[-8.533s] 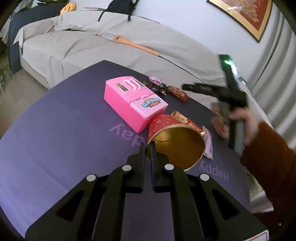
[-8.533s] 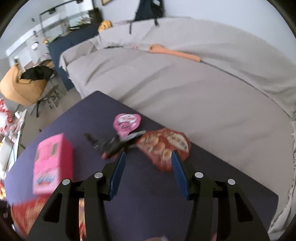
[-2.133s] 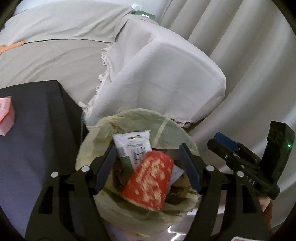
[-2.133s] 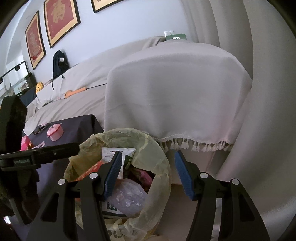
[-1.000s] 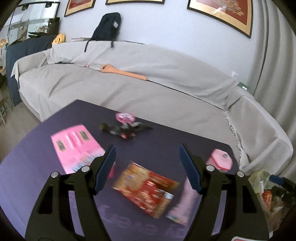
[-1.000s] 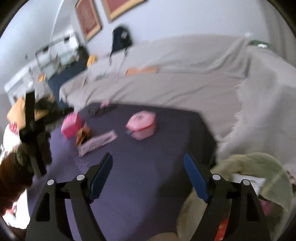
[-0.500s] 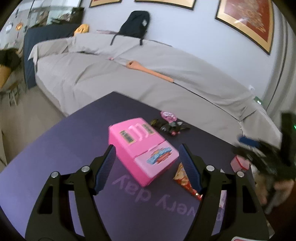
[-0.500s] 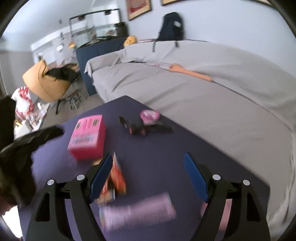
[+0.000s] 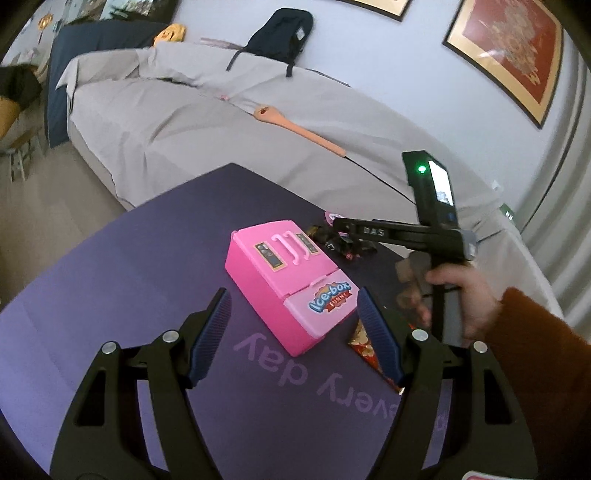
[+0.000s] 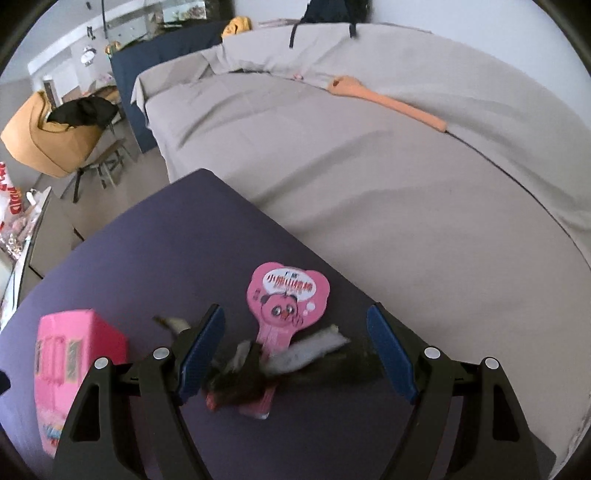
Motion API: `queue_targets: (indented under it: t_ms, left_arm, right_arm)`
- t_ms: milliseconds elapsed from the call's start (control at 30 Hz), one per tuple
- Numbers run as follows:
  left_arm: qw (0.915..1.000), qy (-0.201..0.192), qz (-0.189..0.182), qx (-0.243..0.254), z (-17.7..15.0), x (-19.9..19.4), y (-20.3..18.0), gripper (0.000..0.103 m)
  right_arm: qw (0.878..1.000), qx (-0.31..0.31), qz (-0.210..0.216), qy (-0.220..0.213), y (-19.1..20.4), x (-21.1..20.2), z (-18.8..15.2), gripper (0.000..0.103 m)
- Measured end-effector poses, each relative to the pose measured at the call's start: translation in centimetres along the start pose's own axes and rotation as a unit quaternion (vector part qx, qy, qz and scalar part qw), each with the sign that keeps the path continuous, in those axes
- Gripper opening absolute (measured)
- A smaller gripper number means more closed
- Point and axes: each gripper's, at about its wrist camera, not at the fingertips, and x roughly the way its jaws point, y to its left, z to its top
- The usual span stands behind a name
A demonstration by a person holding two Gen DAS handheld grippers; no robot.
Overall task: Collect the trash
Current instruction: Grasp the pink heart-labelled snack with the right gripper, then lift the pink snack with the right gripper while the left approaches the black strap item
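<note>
My left gripper (image 9: 295, 334) is open and empty, low over the dark purple table (image 9: 140, 266), just in front of a pink toy ice-box (image 9: 291, 273). A red snack wrapper (image 9: 364, 341) lies by its right finger. My right gripper (image 10: 295, 354) is open and empty above a pile of dark crumpled wrappers (image 10: 251, 376) and a pink heart-shaped lid (image 10: 288, 295). The right gripper also shows in the left wrist view (image 9: 373, 232), over the dark wrappers (image 9: 343, 247) behind the ice-box. The ice-box shows at the left of the right wrist view (image 10: 70, 373).
A grey covered sofa (image 10: 351, 147) runs behind the table with an orange wooden spoon (image 10: 388, 98) on it. A black backpack (image 9: 284, 33) rests on its back. A yellow chair (image 10: 48, 136) stands on the floor at the far left.
Both grippers have swung from the trash bag back over the table. The left has moved closer to the pink ice-box. The right has dropped close over the dark wrappers and pink lid.
</note>
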Motion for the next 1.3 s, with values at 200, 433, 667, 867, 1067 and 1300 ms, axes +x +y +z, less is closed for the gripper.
queue_targets:
  t_ms: [200,433,667,867,1067,1300]
  left_arm:
    - [0.9998,0.013,-0.004,-0.016,-0.1,0.9,0.4,0.067]
    - [0.9998,0.016,-0.004,-0.008,-0.4,0.8,-0.4,0.067]
    - [0.999,0.025,-0.033,0.016,-1.6,-0.1,-3.3,0.067]
    - [0.9968,0.042,-0.054,0.042,-3.4,-0.9,-5.9,0.067]
    - [0.9943,0.057,-0.067,0.06,-4.7,-1.2,-8.0,0.067]
    - [0.9929,0.074,-0.068,0.064,-6.0,-1.5,-8.7,0.067]
  right_arm:
    - [0.999,-0.01,0.015,0.04,0.0,2.1,0.0,0.043]
    - [0.999,-0.014,0.047,0.019,-0.3,-3.2,-2.0,0.039]
    - [0.996,0.007,0.088,0.005,-1.1,-11.3,-6.8,0.039]
    - [0.996,0.007,0.089,-0.008,-1.4,-16.2,-12.2,0.039]
    - [0.997,0.018,0.081,-0.009,-2.3,-18.4,-16.4,0.039]
    - [0.996,0.014,0.089,-0.001,-2.2,-18.6,-20.6,0.04]
